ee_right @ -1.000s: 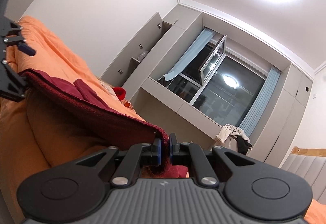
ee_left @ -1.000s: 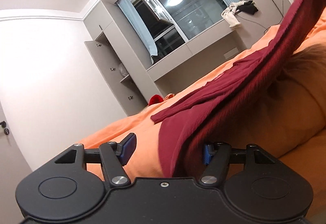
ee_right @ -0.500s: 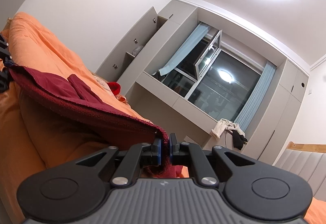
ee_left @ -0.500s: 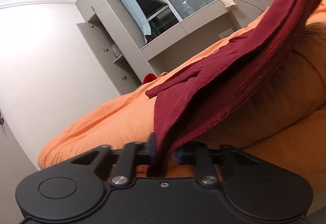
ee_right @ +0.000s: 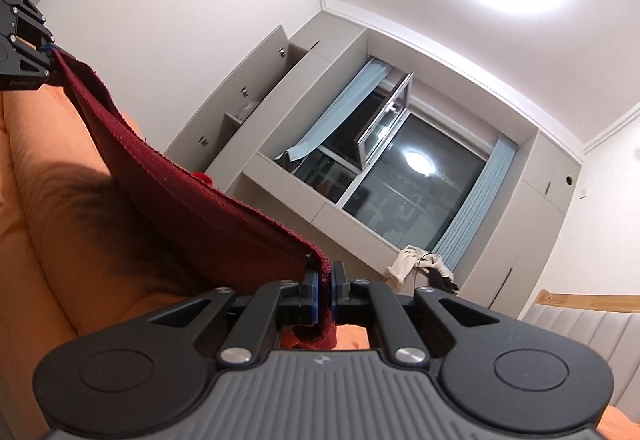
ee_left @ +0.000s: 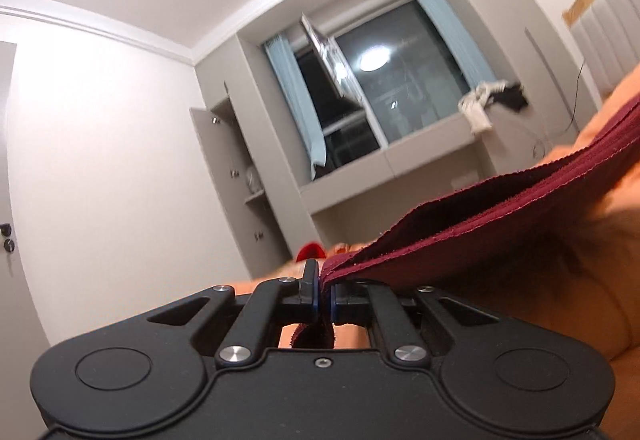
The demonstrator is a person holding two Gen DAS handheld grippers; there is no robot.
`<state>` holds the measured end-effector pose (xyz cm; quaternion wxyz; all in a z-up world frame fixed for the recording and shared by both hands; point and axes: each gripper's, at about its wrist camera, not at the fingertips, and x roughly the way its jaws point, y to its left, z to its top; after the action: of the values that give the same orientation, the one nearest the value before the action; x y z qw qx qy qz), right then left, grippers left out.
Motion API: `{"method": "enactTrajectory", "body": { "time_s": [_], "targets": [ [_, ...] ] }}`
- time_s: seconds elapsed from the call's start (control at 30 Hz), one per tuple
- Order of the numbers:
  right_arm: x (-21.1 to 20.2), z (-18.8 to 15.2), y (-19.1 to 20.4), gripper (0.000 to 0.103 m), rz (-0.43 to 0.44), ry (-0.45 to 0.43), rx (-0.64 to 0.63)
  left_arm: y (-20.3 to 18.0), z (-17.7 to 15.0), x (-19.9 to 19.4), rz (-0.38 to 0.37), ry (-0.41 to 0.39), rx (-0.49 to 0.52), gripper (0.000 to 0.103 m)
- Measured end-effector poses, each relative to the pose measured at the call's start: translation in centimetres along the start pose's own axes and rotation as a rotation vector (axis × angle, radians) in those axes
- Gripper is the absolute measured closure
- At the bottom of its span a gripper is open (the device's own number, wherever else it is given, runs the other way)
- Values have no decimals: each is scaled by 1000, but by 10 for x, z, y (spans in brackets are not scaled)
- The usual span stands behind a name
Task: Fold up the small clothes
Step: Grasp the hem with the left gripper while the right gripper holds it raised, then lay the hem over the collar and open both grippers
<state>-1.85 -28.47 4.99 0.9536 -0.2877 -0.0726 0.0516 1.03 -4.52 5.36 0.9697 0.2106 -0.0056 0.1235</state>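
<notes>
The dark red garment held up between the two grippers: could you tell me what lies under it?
Under the dark red garment lies the orange bedding, shadowed. Its far part is hidden by the cloth.

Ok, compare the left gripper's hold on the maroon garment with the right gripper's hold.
The left gripper has the maroon garment running away to its right; the right gripper has it running away to its left. In the right wrist view the left gripper sits higher in the picture, so the cloth slopes down to the right one. Shared: both are shut on an edge, and the cloth hangs between them above the orange bedding.
</notes>
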Motion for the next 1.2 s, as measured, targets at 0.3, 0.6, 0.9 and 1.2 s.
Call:
{"method": "enactTrajectory", "body": {
  "time_s": [0.3, 0.6, 0.9, 1.2],
  "targets": [
    [-53, 26, -17, 97, -29, -8, 0, 38, 39, -74, -119, -61, -4, 98],
    [33, 37, -29, 97, -55, -73, -39, 62, 68, -23, -186, -27, -141, 98],
    [185, 30, -21, 97, -80, -22, -78, 40, 104, 108, -148, 9, -97, 97],
    [308, -12, 9, 97, 28, 127, -26, 1, 78, 275, -160, 241, -108, 97]
  ]
}}
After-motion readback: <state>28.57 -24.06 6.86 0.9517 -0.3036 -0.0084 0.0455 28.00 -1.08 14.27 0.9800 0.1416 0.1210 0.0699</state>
